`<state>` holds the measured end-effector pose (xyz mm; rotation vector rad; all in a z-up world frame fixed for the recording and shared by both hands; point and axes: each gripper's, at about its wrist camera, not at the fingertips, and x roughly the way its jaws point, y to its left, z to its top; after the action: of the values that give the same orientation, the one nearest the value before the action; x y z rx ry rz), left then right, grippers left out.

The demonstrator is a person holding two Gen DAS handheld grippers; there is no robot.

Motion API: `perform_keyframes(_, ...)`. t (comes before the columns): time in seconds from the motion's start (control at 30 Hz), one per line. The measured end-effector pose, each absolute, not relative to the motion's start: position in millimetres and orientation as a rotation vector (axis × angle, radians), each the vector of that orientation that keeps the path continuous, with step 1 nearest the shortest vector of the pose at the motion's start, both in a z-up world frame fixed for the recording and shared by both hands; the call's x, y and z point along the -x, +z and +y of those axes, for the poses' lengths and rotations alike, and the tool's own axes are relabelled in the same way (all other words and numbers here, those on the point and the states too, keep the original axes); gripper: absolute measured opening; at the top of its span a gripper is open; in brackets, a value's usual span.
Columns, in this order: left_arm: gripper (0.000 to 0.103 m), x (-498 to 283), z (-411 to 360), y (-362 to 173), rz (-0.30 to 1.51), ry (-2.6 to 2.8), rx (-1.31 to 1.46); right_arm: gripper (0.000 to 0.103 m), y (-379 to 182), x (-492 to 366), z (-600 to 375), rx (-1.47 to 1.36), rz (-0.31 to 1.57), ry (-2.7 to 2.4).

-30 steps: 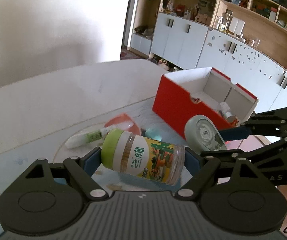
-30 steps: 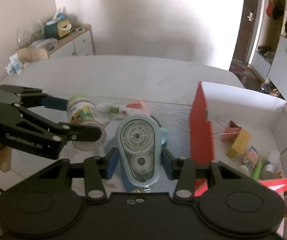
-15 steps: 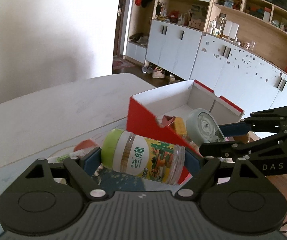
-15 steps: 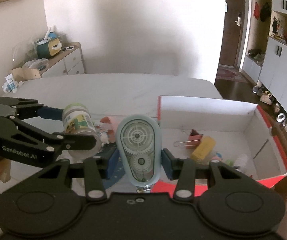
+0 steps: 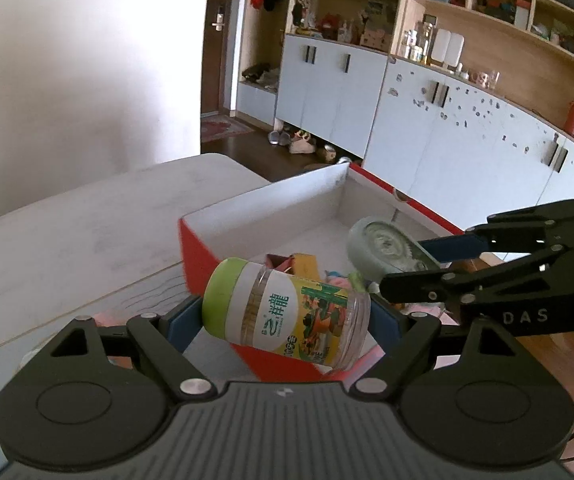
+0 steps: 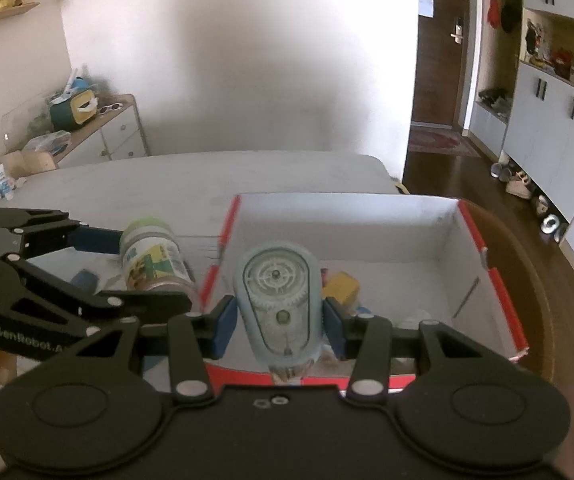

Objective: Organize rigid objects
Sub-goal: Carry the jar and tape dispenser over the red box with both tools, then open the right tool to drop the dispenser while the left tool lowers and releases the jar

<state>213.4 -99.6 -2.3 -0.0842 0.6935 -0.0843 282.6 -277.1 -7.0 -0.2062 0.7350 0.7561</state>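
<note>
Here, nearest first:

Left gripper (image 5: 287,316): jaws set wide and clamped on the jar's two ends, so it rides crosswise between the blue pads.

Jar (image 5: 285,314): clear plastic, green cap toward 9 o'clock in the left wrist view, yellow label facing up; it is held lying on its side over the box's near red corner, a pose that probably suits laying it flat inside.

Right gripper (image 6: 281,320): jaws partly closed, pressing the flat sides of the tape dispenser, which stands upright between them with its gears facing the camera.

Tape dispenser (image 6: 279,304): pale blue, see-through shell, carried above the near wall of the box at 12 o'clock; the narrow side grip likely keeps it from twisting.

Red box (image 6: 503,300): red outside, white inside, open top, set on the surface; both held things hang at its near edge, which reads as the drop-off point.

Box contents: a yellow block (image 6: 341,286) and other small items lie on the floor near the front, leaving the far half bare for new pieces.

Surface (image 6: 191,184): pale, stretching on toward 11 o'clock behind the box.

Step in hand: seemingly carrying both things in to release.
</note>
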Motion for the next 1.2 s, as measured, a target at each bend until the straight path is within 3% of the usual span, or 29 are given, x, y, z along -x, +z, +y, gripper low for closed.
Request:
perform_keyframes(0.33, 0.086, -262.4, -132.9, -14.7, 0.757, -0.088, 0.047, 0.035, -24.7, -329.9, -289.6, 0.235, 0.764, 0.724)
perform_keyframes(1.2, 0.086, -371.6, -171.8, -78.2, 1.030, -0.074, 0.005, 0.037, -66.2, -391.7, -322.3, 0.232, 0.902, 0.687)
